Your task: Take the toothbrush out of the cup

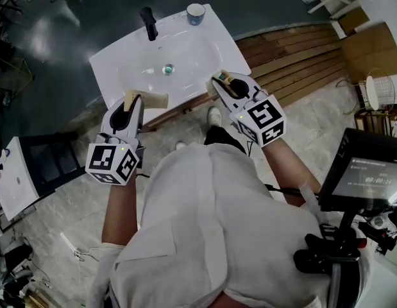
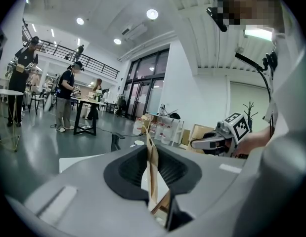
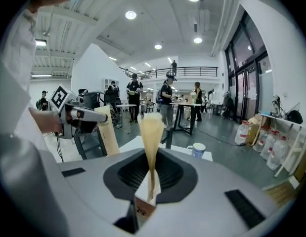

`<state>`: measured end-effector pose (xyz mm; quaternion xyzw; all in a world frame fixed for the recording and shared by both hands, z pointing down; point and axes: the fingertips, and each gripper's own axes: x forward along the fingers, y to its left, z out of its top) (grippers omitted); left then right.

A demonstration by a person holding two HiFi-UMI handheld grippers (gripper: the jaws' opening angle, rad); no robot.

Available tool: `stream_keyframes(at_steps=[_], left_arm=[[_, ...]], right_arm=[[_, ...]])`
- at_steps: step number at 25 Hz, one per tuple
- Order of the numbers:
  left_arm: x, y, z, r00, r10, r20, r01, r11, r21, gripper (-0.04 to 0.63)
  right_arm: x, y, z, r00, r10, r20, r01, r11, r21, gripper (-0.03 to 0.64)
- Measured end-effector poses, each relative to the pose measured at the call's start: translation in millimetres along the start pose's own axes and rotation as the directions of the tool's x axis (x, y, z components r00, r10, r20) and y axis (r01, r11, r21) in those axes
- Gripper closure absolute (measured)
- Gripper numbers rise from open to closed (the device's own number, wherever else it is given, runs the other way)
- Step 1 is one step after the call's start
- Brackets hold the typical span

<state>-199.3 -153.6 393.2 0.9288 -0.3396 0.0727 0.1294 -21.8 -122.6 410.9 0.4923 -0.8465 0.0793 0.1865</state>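
both grippers clenched at the near edge of the sink, cup far off

on my head view the white sink (image 1: 121, 63) sits tilted across the top of the picture, with the black faucet (image 1: 149, 22) at its back edge and the drain (image 1: 167, 70) in the middle of the bowl. the cup (image 1: 195, 13) stands upright on the back right corner of the sink rim, to the right of the faucet and apart from it. i cannot make out the toothbrush; the cup is too small in every view i have (the right gripper view shows it as a white mug with a blue pattern, and little more).

the left gripper (image 1: 143, 99) hangs over the near left edge of the sink. in its own view the tan pads lie flat against each other, clenched with nothing between them. the right gripper (image 1: 220, 80) hangs over the near right edge. in its own view the two tan pads meet at the tip, closed on nothing. both grippers are well apart from the cup, and neither touches the faucet. each gripper's marker cube faces up towards my head camera.
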Motion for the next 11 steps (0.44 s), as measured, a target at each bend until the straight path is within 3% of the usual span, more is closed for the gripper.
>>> stream_keyframes(at_steps=[4,11], left_arm=[[15,5,3,1.000,-0.009,-0.004,0.009,1.000,-0.006,0.538],[95,22,22,1.000,-0.001,-0.006,0.001,1.000,-0.012,0.538]], right_arm=[[3,-20,-4,1.000,-0.025,-0.005,0.025,1.000,0.018,0.584],[31,-105,-11,0.999,-0.043,-0.019,0.044,0.998,0.050,0.584]])
